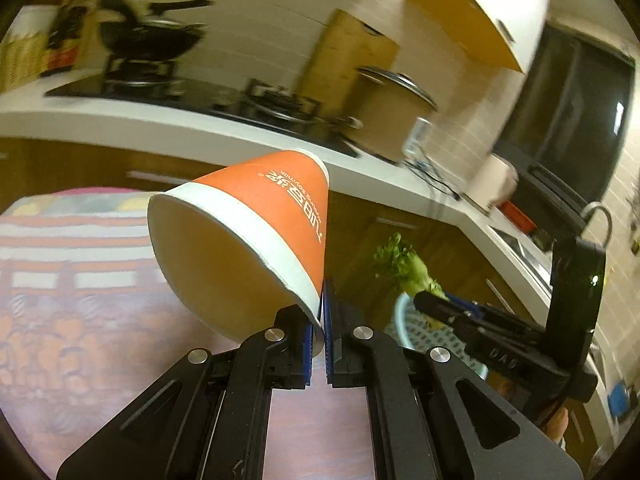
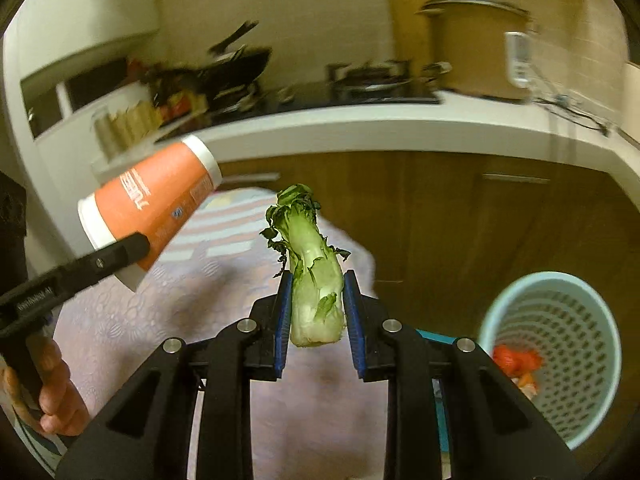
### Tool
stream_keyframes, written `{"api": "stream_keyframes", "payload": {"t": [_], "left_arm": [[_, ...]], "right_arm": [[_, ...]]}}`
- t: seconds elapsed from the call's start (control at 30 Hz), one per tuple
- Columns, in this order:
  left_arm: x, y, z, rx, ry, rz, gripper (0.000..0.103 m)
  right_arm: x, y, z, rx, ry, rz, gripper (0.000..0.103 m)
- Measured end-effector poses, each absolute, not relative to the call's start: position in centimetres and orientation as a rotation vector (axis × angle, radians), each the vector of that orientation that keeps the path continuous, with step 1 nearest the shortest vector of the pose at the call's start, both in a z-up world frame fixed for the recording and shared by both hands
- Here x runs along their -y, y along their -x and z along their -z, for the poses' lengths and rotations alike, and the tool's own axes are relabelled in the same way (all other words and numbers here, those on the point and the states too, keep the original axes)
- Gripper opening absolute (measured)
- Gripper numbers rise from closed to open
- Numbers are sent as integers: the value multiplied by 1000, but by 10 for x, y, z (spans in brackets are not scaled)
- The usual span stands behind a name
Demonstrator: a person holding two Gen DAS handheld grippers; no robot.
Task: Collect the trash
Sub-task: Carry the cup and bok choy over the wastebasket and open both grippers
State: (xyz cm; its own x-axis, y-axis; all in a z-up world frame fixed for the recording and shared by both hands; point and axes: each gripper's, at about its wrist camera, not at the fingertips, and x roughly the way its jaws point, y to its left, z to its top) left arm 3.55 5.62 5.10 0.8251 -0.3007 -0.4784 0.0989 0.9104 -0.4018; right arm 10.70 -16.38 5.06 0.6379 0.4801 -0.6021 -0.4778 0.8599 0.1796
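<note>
left gripper: black linkage arms, blue pads, jaws drawn nearly together, pinching the rim wall of an orange paper cup, one pad inside the rim and one outside; the cup is held on its side with its mouth toward the camera. seen from the right wrist view it enters at lower left, its handle gripped by a bare hand with fingers curled around it.

right gripper: same build, jaws part way apart, blue pads pressed on both sides of a green vegetable stalk, pale base down, leaves up. gripper angled downward.
</note>
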Motion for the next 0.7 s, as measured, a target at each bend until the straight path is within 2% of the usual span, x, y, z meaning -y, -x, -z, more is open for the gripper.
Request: {"api": "stream_keyframes", "payload": {"t": [0.33,0.7], "left_arm": [[60,-82,-50,-625,261,371,2],[165,-137,-7,-762,184,481,2]], "right_arm": [[291,-126,-43,-684,-98,-319,22],[388,-143,4,-759,-252,-167,22]]}}
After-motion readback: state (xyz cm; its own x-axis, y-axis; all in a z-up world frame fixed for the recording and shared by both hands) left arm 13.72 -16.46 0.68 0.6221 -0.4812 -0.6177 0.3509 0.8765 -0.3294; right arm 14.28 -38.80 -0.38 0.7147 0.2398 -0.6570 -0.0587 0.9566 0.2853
